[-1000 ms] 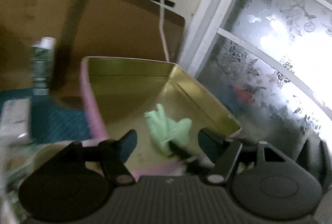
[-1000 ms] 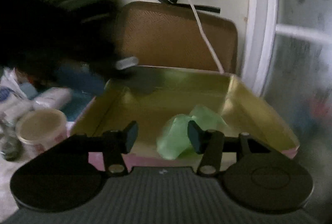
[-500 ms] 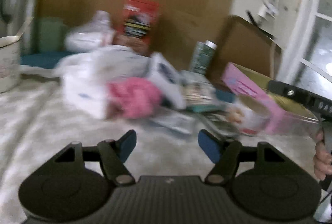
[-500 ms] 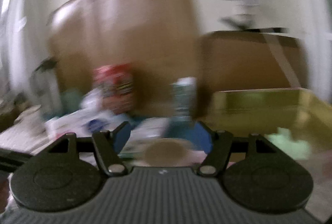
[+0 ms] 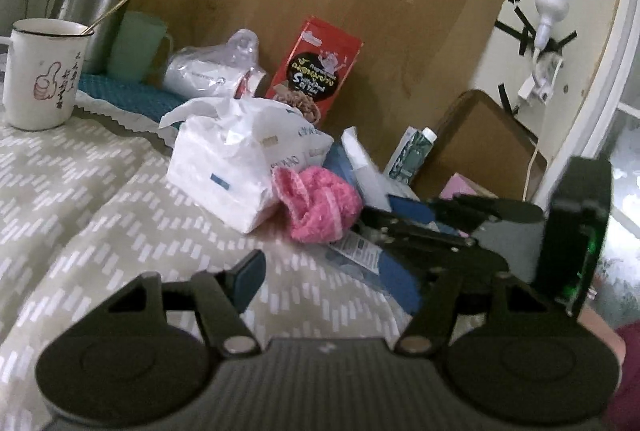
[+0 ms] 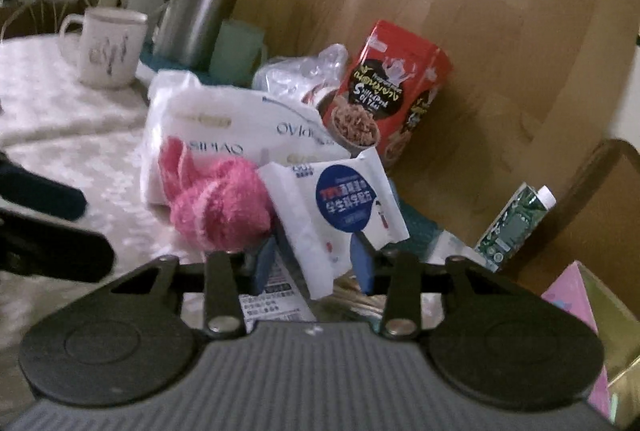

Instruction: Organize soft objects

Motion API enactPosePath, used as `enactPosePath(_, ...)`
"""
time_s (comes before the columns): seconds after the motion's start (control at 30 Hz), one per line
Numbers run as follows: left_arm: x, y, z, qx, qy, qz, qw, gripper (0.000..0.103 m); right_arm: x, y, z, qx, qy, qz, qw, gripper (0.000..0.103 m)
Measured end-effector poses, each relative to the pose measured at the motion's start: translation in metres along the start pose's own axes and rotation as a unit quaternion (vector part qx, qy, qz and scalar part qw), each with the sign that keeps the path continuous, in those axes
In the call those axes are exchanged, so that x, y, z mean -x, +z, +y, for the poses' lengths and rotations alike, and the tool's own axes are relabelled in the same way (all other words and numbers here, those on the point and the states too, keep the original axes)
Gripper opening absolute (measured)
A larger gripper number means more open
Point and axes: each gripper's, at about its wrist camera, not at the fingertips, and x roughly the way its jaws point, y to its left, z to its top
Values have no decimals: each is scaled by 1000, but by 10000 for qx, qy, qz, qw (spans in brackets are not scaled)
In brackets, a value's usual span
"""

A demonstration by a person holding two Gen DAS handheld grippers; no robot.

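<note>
Pink fuzzy sock (image 6: 218, 205) should be approached low by right tool (image 6: 314, 263), fingers apart and empty, w/o snagging white packet (image 6: 340, 207); left tool (image 5: 324, 271) also held apart.

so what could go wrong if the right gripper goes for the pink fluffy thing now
The pink fluffy sock sits wedged between the white tissue pack and a leaning white packet. The right gripper, open, is lined up on that packet, so it may grab the packet instead. Pulling the sock out could tip the packet or drag the tissue pack along.
</note>
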Motion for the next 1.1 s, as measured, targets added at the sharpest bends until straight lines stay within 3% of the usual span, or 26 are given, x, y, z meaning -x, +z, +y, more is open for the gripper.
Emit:
enactPosePath(0.03,2,0,2,47,-23,-44,10000,66,5,-1,-1,-36,-34,-43,10000,20)
enactPosePath(0.13,3,1,7,197,-40,-108,9997,67,36,-8,-3,-20,43,-254,9997,16)
enactPosePath(0.23,5,1,10,319,-163,-121,9993,67,82,-24,-8,-68,557,-366,9978,16)
enactPosePath(0.3,8,0,12,404,-251,-160,9987,68,113,-37,-19,-432,1061,-315,9929,16)
enactPosePath(0.33,9,-1,12,443,-286,-156,9985,68,127,-45,-30,-858,1473,-196,9852,17)
enactPosePath(0.4,9,-1,10,485,-333,-75,9982,69,146,-65,-57,-1988,2197,-48,9551,17)
enactPosePath(0.47,7,-2,2,423,-326,48,9986,69,157,-88,-80,-2920,2503,81,9230,17)
enactPosePath(0.5,5,-3,-2,418,-366,117,9984,69,160,-99,-87,-3182,2459,191,9154,19)
enactPosePath(0.57,-1,-7,-16,440,-622,350,9965,69,169,-117,-94,-3321,1729,347,9266,25)
enactPosePath(0.63,-7,-12,-35,288,-800,556,9948,72,177,-130,-98,-3253,1056,419,9388,51)
enactPosePath(0.67,-11,-14,-45,175,-838,642,9943,72,180,-135,-100,-3272,894,416,9398,54)
enactPosePath(0.77,-23,-17,-72,-180,-991,884,9910,74,191,-142,-99,-3258,871,327,9408,55)
enactPosePath(0.8,-29,-17,-80,-307,-978,969,9900,79,192,-140,-97,-3174,900,288,9436,58)
enactPosePath(0.87,-41,-19,-92,-518,-884,1083,9888,87,192,-135,-91,-2898,946,222,9521,65)
enactPosePath(0.97,-59,-25,-105,-852,-731,1334,9847,87,187,-127,-76,-2393,1079,166,9648,76)
enactPosePath(1.0,-66,-30,-109,-961,-566,1530,9819,81,183,-124,-70,-2234,1142,191,9678,78)
enactPosePath(1.03,-66,-34,-115,-1193,-472,1453,9810,69,178,-124,-66,-2137,1155,236,9698,78)
enactPosePath(1.1,-66,-41,-125,-1428,-560,1612,9749,58,165,-122,-58,-2034,1251,362,9704,77)
